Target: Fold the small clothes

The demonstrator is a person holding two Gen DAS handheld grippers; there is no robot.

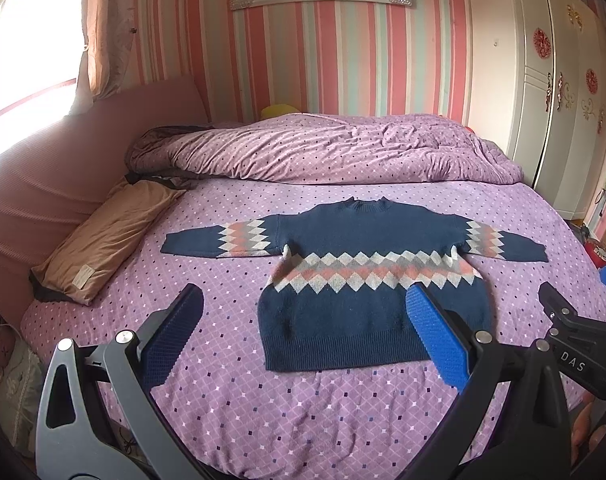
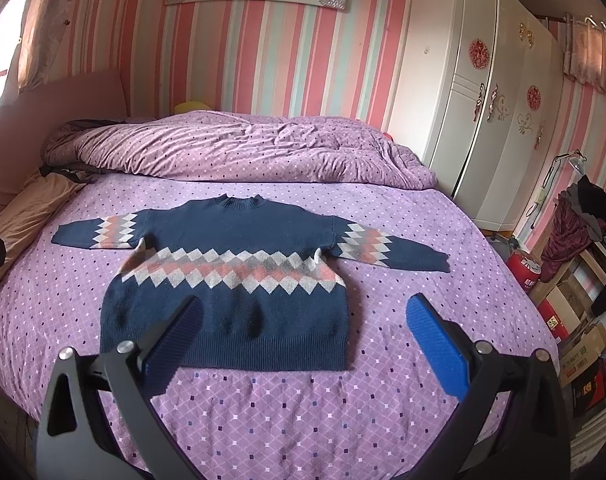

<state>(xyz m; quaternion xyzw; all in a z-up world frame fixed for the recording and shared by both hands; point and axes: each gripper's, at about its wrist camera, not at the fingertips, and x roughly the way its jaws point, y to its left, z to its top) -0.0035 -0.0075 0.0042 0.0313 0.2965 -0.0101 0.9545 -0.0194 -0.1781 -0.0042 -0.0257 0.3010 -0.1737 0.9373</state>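
Note:
A small navy sweater (image 1: pixel 367 312) with a pink, grey and white diamond band lies flat on the purple bed sheet (image 1: pixel 287 408), both sleeves spread sideways. My left gripper (image 1: pixel 303 300) hovers open above the sweater's near left hem, nothing between its blue pads. In the right wrist view the same sweater (image 2: pixel 231 280) lies ahead, and my right gripper (image 2: pixel 303 308) is open above the hem's right corner, holding nothing. The right gripper (image 1: pixel 575 300) also shows at the right edge of the left wrist view.
A rumpled purple duvet (image 1: pixel 335 148) is heaped across the bed's far side. A tan pillow (image 1: pixel 103 240) lies left by the pink headboard (image 1: pixel 43 176). A white wardrobe (image 2: pixel 483 100) stands at the right, with boxes and clothes (image 2: pixel 583 280) on the floor beside the bed.

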